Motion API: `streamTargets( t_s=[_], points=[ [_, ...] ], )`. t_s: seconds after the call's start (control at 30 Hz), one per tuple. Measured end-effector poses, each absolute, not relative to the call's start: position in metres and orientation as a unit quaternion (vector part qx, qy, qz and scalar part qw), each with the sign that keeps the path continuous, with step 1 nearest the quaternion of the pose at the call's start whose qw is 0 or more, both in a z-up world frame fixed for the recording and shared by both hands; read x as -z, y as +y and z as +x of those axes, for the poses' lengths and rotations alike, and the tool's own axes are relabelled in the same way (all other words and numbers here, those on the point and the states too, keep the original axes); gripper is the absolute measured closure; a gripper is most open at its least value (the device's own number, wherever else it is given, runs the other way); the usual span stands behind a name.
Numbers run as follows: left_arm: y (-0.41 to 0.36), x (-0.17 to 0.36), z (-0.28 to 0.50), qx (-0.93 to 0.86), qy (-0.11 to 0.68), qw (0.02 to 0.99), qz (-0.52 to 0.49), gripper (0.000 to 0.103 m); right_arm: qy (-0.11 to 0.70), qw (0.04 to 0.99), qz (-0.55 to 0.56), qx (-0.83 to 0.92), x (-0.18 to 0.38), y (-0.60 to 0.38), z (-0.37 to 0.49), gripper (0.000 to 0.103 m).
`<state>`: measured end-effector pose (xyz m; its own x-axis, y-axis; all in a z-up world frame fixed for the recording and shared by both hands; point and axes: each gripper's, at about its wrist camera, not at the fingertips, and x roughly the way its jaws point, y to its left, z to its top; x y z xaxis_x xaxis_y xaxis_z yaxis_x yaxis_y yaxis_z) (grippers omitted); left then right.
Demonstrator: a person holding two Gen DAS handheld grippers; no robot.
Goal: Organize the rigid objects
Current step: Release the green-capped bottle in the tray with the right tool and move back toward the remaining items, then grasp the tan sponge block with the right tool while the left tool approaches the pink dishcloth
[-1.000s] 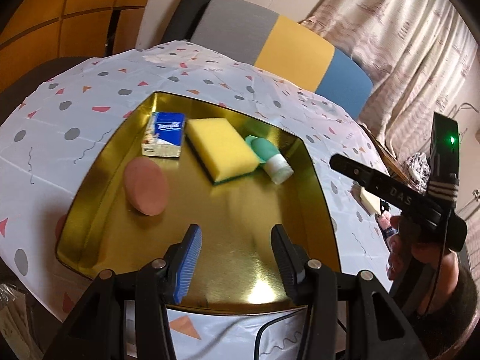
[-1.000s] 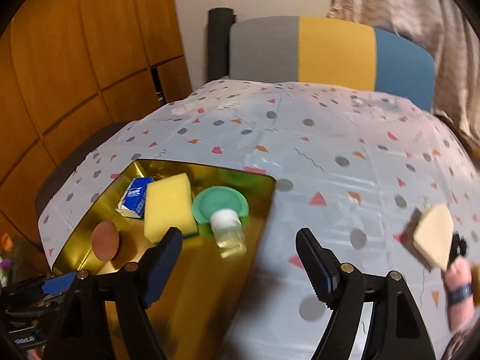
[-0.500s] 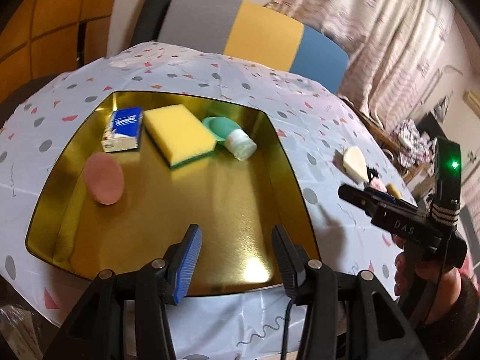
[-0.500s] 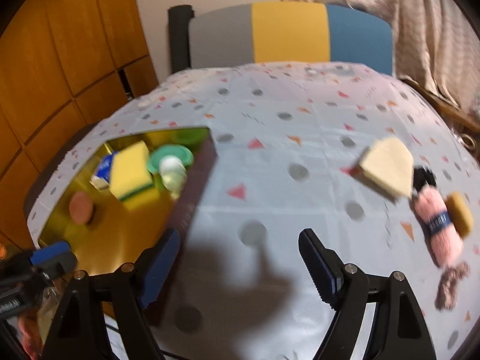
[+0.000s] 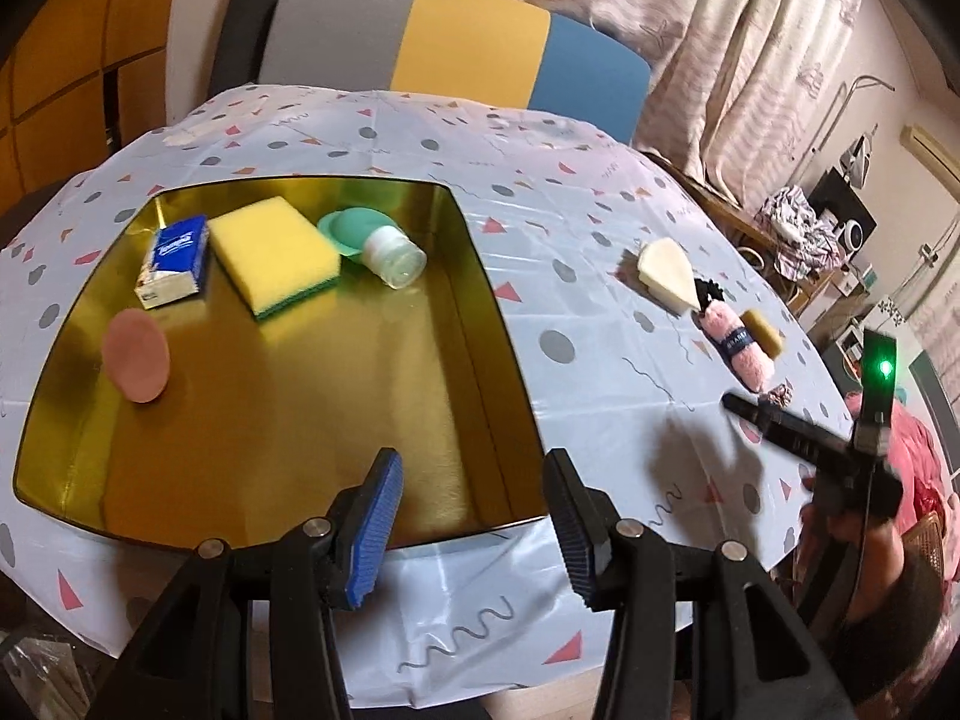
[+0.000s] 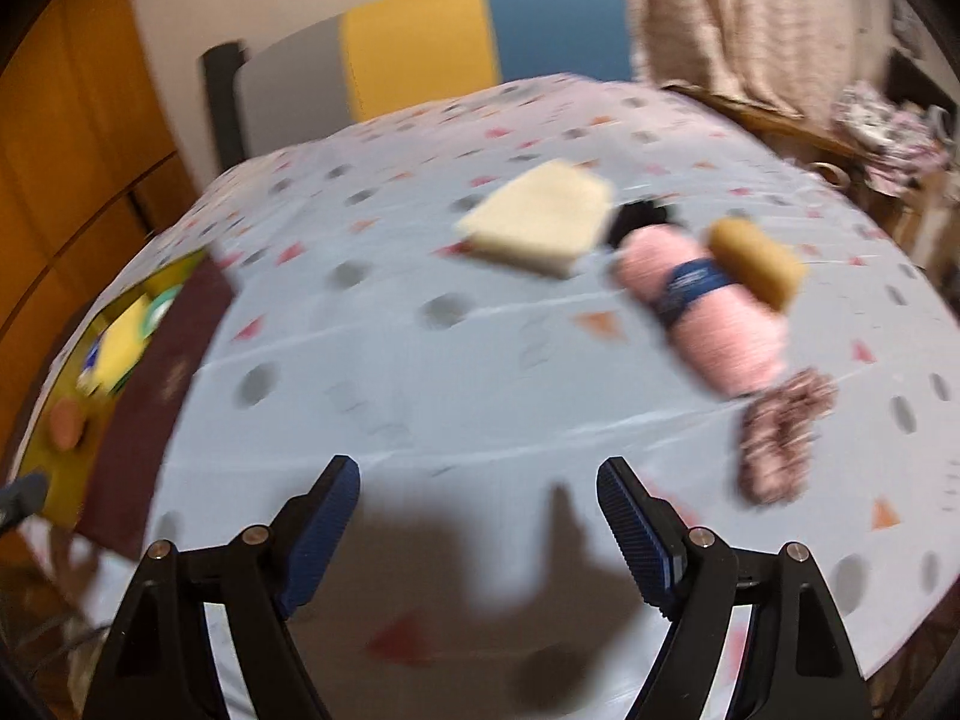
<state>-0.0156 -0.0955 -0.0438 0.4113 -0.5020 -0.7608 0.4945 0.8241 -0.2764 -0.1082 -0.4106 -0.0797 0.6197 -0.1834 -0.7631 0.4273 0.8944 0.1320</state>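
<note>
A gold tray (image 5: 498,324) on the table holds a blue tissue pack (image 5: 174,261), a yellow sponge (image 5: 273,255), a green-capped bottle (image 5: 384,249) and a pink disc (image 5: 135,354). On the cloth to the right lie a cream wedge sponge (image 5: 666,267) (image 6: 540,216), a pink yarn skein (image 5: 735,348) (image 6: 702,312), a tan block (image 5: 762,330) (image 6: 756,264) and a mottled yarn bundle (image 6: 780,432). My left gripper (image 5: 474,528) is open and empty over the tray's near right corner. My right gripper (image 6: 480,534) is open and empty above bare cloth, short of the yarn.
A chair with grey, yellow and blue back (image 5: 432,42) stands behind the table. Curtains (image 5: 720,30) hang at the back right. Wood panels (image 6: 66,120) are at the left. The right wrist view is motion-blurred.
Both grippers have swung to the right. The right gripper has left the tray and now faces the sponge and yarn. Both stay open.
</note>
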Motion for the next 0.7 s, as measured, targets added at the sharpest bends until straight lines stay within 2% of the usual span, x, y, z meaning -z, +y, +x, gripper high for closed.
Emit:
streamTargets(
  t_s=[0.23,0.43,0.5,0.63,0.7],
  points=[
    [-0.111,0.039,-0.019,0.298,0.46,0.836,0.003,0.054,0.382,0.888,0.125,0.225,0.061,-0.485,-0.096,0.021],
    [-0.12,0.036,-0.023,0.298,0.461,0.836,0.016,0.054,0.417,0.874,0.097,0.231,0.074,-0.525,-0.071,0.021],
    [-0.123,0.035,-0.025,0.297,0.46,0.837,0.02,0.054,0.433,0.868,0.101,0.223,0.083,-0.536,-0.066,0.024],
    [-0.125,0.035,-0.024,0.294,0.461,0.837,0.022,0.054,0.46,0.852,0.099,0.228,0.098,-0.544,-0.063,0.047],
    [-0.126,0.036,-0.024,0.292,0.463,0.837,0.023,0.054,0.449,0.858,0.115,0.223,0.097,-0.54,-0.068,0.054]
  ],
)
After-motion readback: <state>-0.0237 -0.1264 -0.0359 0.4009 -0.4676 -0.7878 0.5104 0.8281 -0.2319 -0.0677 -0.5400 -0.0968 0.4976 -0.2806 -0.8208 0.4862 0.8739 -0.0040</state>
